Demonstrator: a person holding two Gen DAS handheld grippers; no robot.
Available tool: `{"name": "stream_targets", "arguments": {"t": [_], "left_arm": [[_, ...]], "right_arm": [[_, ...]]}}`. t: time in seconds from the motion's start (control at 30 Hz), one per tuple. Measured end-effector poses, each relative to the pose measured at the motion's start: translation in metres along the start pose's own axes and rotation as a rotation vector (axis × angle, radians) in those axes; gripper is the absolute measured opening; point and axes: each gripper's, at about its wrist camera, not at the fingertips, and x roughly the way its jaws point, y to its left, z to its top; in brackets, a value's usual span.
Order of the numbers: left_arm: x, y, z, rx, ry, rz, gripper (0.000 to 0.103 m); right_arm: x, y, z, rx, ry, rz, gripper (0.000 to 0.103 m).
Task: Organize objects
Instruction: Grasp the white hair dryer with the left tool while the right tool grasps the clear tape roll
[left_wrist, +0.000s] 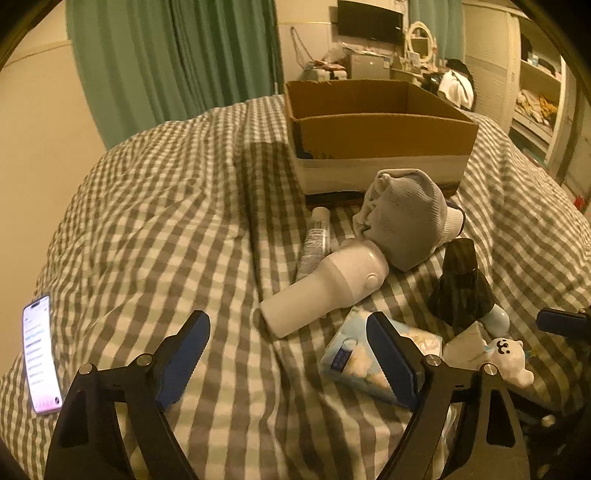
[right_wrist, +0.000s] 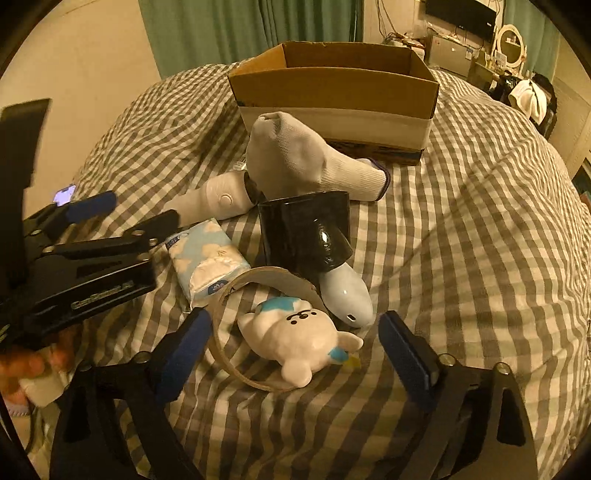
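Both grippers are spread wide with nothing in them. The right gripper hovers around the plush, probably the first pick. The left gripper hangs beside the tissues. Everything's piled on the bed just before the box, so it's a short hop.

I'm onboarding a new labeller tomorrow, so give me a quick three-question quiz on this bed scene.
1. True or false: the cardboard box already holds the grey sock.
2. Which item lies nearest the right gripper? A) white bottle B) bear plush C) phone
3. How do both grippers' jaws stand?

Key
1. False; the sock lies on the checked blanket, in front of the box.
2. B
3. Open; the left gripper holds nothing either.
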Motion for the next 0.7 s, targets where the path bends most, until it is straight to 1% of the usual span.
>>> {"name": "stream_targets", "arguments": {"t": [0.2,0.27,0.3,0.33,0.37,0.4,0.43,0.47,0.5,0.53,0.57,0.6,0.67,0.7], "left_arm": [[0.027,-0.009,0.008,0.028,0.051,-0.042,0.088],[0.036,-0.012,0.01,0.031,0.068,-0.055,0.082],[0.042,-0.013,0.011,0.03,0.08,-0.072,0.075],[0.045,-0.014,0.012,0.029,0.085,-0.079,0.07],[0.047,-0.014,0.012,0.029,0.088,-0.083,0.067],[0.049,-0.016,0.013,0.033,0.089,-0.085,0.062],[0.05,-0.017,0.013,0.037,0.087,-0.088,0.057],[0.049,-0.018,0.013,0.044,0.079,-0.087,0.055],[0.046,-0.018,0.012,0.049,0.066,-0.083,0.048],[0.042,-0.018,0.012,0.051,0.055,-0.079,0.036],[0.04,-0.017,0.011,0.048,0.048,-0.077,0.026],[0.036,-0.014,0.01,0.034,0.04,-0.075,0.011],[0.032,-0.007,0.009,0.002,0.042,-0.104,0.009],[0.031,-0.003,0.008,-0.014,0.047,-0.114,0.006]], "right_arm": [[-0.01,-0.015,0.005,0.02,0.002,0.009,0.08],[-0.012,-0.018,0.006,0.029,-0.001,0.03,0.078],[-0.013,-0.018,0.006,0.03,-0.008,0.045,0.077],[-0.014,-0.017,0.006,0.028,-0.012,0.054,0.077],[-0.013,-0.015,0.007,0.016,-0.008,0.061,0.077],[-0.01,-0.011,0.007,0.002,0.002,0.068,0.077],[-0.007,-0.008,0.006,-0.008,0.01,0.073,0.077],[-0.002,-0.004,0.005,-0.019,0.021,0.082,0.077],[0.001,0.0,0.004,-0.027,0.03,0.09,0.077],[0.006,0.003,0.002,-0.038,0.042,0.098,0.077],[0.01,0.008,0.001,-0.052,0.055,0.098,0.077],[0.013,0.01,0.0,-0.062,0.064,0.095,0.078],[0.016,0.016,-0.002,-0.08,0.069,0.071,0.08],[0.016,0.018,-0.002,-0.083,0.07,0.065,0.08]]}}
